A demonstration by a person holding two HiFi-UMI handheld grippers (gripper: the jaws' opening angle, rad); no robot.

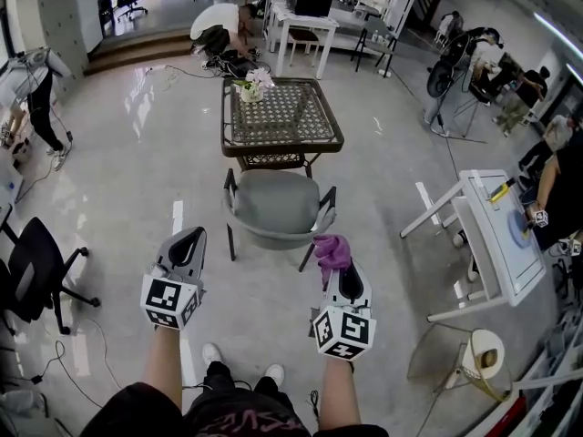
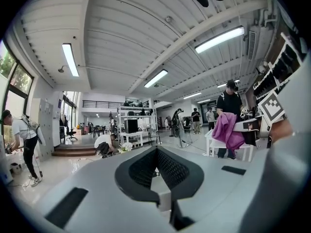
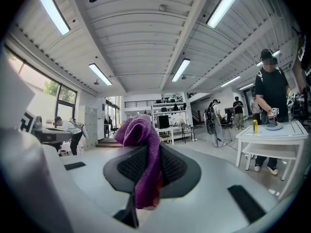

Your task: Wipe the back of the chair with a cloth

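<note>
Right gripper (image 1: 340, 267) clamped on purple cloth (image 1: 332, 249): soft, light, likely to droop (grip mid-fold, leaving the bunched end free). Left gripper (image 1: 189, 242) closed, empty. Grey chair (image 1: 278, 206) ahead, untouched.

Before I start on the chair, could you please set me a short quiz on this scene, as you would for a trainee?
1. Which gripper holds the purple cloth?
A. left
B. right
C. neither

2. True or false: the grey chair stands between the person and the wicker table.

3. Fill in the missing word: at the far left corner of the wicker table stands a bunch of ____.

Key
1. B. The right gripper is shut on the cloth, while the left gripper is shut with nothing between its jaws.
2. True.
3. flowers.
</note>
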